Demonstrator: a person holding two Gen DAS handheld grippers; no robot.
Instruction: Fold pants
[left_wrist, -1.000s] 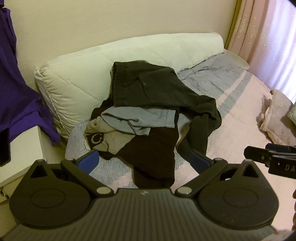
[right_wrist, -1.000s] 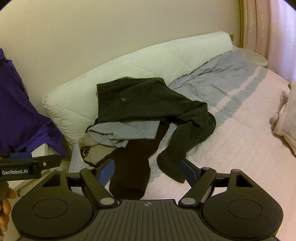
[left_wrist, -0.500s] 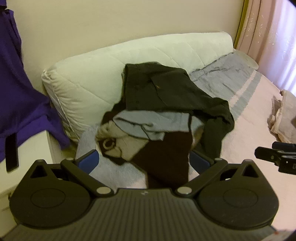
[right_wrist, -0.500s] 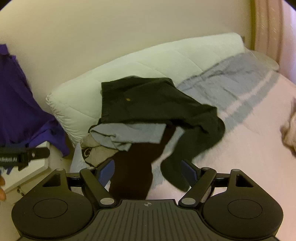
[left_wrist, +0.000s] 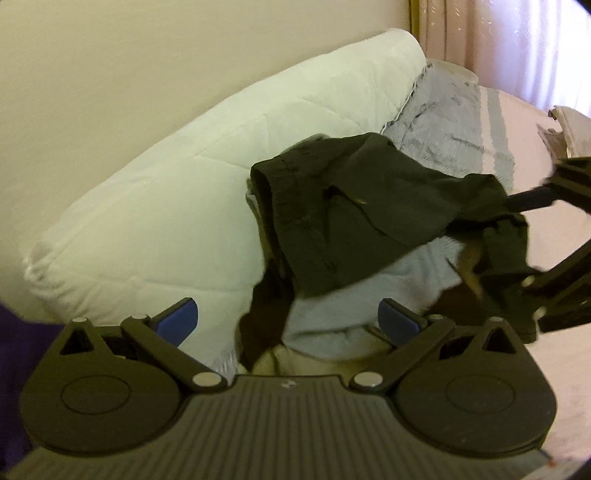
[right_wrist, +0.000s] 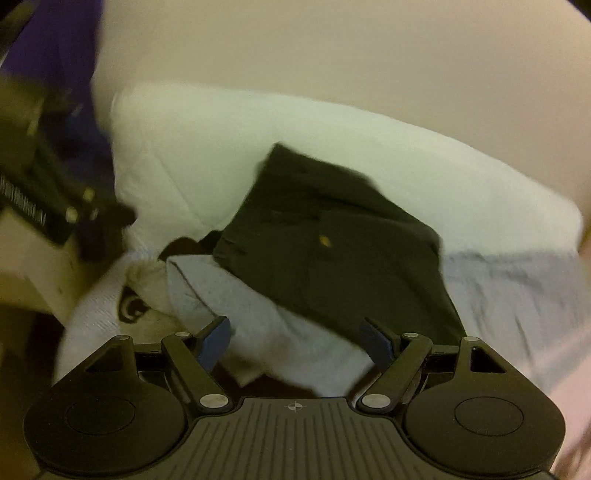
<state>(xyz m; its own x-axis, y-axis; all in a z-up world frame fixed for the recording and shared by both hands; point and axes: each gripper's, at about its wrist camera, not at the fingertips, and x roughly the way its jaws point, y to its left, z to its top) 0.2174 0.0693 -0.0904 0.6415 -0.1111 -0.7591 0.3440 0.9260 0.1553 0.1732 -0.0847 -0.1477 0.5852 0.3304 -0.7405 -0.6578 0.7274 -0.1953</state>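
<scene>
Left wrist view: my left gripper (left_wrist: 288, 321) has its blue-padded fingers (left_wrist: 177, 320) spread wide with nothing between them. It hovers just in front of the clothes heap. The dark pants (left_wrist: 351, 221) lie on top of that heap, their waistband end leaning against the white quilted pillow (left_wrist: 166, 221). Under the pants is a pale blue garment (left_wrist: 332, 314), with a beige one (left_wrist: 273, 363) below it, close to my gripper. At the right of the pants my right gripper (left_wrist: 535, 229) comes into view, blurred, at the pants' trailing edge; I cannot tell from here whether it touches the cloth. Past the pillow lies a grey and pink bedspread (left_wrist: 461, 129).

Right wrist view: the frame is blurred. My right gripper (right_wrist: 295, 341) also stands with fingers apart and empty, right over the pale blue garment (right_wrist: 240, 295). The pants (right_wrist: 332, 240) rest beyond it against the pillow (right_wrist: 184, 147). My left gripper (right_wrist: 48, 192) shows as a dark blur left of the pillow.
</scene>
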